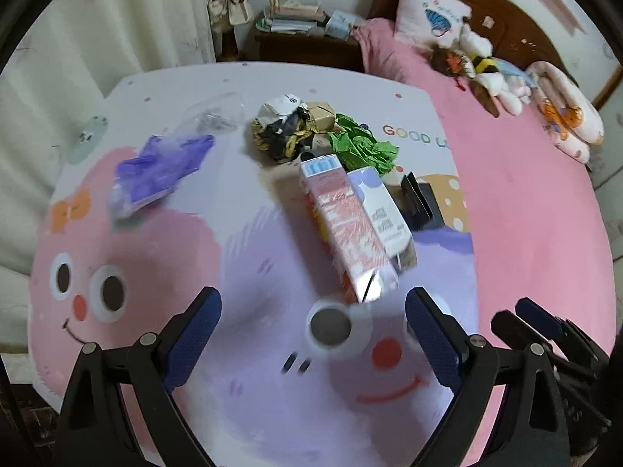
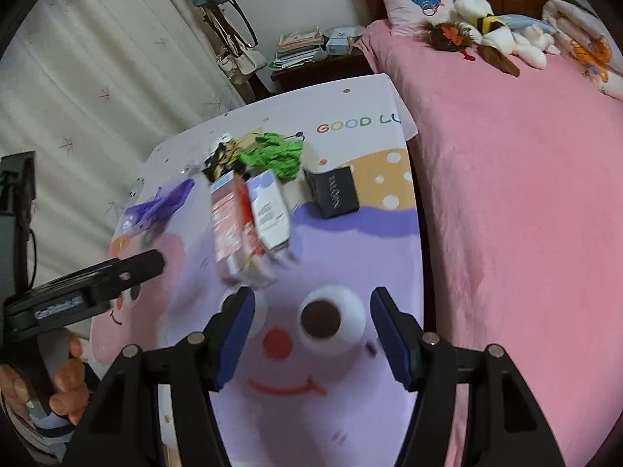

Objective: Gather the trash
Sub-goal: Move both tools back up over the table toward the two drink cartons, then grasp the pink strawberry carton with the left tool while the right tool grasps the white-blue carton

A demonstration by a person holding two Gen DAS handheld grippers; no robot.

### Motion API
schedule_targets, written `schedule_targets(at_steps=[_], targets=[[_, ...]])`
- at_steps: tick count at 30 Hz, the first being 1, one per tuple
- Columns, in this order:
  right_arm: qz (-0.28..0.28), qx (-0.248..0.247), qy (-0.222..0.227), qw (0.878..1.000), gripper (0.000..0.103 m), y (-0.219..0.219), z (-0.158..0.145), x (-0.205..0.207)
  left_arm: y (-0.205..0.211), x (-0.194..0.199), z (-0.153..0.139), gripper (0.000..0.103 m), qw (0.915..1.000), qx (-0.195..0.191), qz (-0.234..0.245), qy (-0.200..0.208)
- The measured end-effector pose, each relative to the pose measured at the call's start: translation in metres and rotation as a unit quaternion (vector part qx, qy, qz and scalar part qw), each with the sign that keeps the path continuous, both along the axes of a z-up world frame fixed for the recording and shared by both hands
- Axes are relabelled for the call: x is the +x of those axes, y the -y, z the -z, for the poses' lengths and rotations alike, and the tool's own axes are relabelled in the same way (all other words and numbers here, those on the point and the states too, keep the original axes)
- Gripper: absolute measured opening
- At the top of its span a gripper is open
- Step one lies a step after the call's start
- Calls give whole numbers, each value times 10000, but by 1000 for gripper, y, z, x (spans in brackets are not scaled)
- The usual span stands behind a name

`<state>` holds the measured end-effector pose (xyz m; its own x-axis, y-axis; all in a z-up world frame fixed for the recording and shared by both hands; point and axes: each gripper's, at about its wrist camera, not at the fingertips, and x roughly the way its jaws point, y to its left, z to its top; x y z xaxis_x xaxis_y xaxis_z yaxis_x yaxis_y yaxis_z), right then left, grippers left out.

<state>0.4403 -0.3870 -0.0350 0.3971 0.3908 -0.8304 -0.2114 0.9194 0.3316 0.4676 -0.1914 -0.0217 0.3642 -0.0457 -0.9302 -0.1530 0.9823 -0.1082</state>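
Trash lies on a cartoon-printed table (image 1: 249,408) (image 2: 350,241): a pink carton (image 1: 342,225) (image 2: 229,225) beside a white carton (image 1: 383,210) (image 2: 270,214), crumpled green paper (image 1: 362,144) (image 2: 276,153), a crumpled dark foil wrapper (image 1: 280,128) (image 2: 220,159), a purple plastic bag (image 1: 155,171) (image 2: 159,204) and a black box (image 1: 418,202) (image 2: 337,190). My left gripper (image 1: 313,334) is open above the table, just short of the pink carton's near end. My right gripper (image 2: 311,338) is open too, over the printed face, with nothing between its fingers.
A pink bed (image 2: 525,194) (image 1: 525,194) borders the table on the right, with a pillow and plush toys at its head. A dark nightstand (image 1: 303,44) with stacked books stands behind. Curtains (image 2: 97,78) hang on the left. A hand (image 2: 66,381) holds the left gripper's handle.
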Motion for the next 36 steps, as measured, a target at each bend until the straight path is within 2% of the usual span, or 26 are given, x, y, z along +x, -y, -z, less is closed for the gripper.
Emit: schedule_targets(at_steps=[2, 5, 7, 14, 15, 17, 18, 27, 35, 36], targets=[[-57, 33, -40, 10000, 62, 2, 6, 14, 6, 16, 11, 94, 9999, -46, -69, -93], [-104, 97, -105, 9998, 62, 2, 14, 31, 10, 35, 28, 86, 9995, -85, -147, -258], [-160, 131, -148, 9997, 62, 0, 19, 38, 12, 44, 38, 76, 9992, -133, -175, -347], [-519, 130, -284, 9982, 62, -17, 32, 49, 13, 62, 65, 66, 9974, -254, -328, -584], [-565, 118, -291, 9979, 62, -19, 34, 50, 13, 63, 68, 61, 9974, -275, -317, -588], [-649, 128, -316, 9973, 62, -25, 36, 52, 13, 64, 72, 45, 9971, -330, -283, -619], [-690, 136, -327, 9970, 62, -28, 37, 53, 12, 64, 73, 43, 9972, -346, -277, -608], [-997, 40, -349, 9944, 62, -63, 50, 71, -16, 48, 70, 40, 9979, -79, -458, -451], [-1101, -322, -388, 9926, 62, -96, 72, 90, -39, 34, 65, 40, 9973, 47, -623, -387], [-1103, -367, -384, 9925, 54, -99, 74, 91, -41, 32, 65, 40, 9973, 49, -629, -380]])
